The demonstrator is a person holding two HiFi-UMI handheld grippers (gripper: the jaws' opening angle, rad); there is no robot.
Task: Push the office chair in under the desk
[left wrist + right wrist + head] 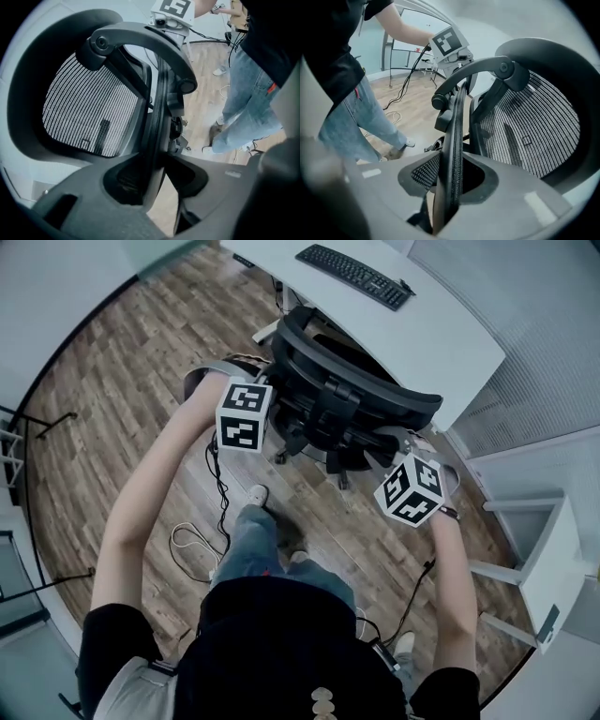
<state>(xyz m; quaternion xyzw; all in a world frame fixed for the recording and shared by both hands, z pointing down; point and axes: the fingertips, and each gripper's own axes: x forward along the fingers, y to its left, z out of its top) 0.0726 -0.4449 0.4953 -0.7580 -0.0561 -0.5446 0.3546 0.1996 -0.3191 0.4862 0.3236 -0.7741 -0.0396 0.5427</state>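
In the head view a black mesh office chair [356, 381] stands with its seat partly under the white desk [441, 334], its backrest toward me. My left gripper [270, 382] is at the backrest's left rim and my right gripper [409, 439] at its right rim. In the left gripper view the backrest rim [157, 117] runs between the jaws of the left gripper [154, 187], which are shut on it. In the right gripper view the rim [454, 140] fills the gap of the right gripper [450, 187], also shut on it. The mesh [534, 136] shows beside it.
A black keyboard [356, 276] lies on the desk. A white stand [544, 568] is at the right. Cables [192, 542] trail over the wood floor by my legs [253, 540]. Thin black stands [47, 423] are at the left. The chair's wheeled base [309, 451] is near my feet.
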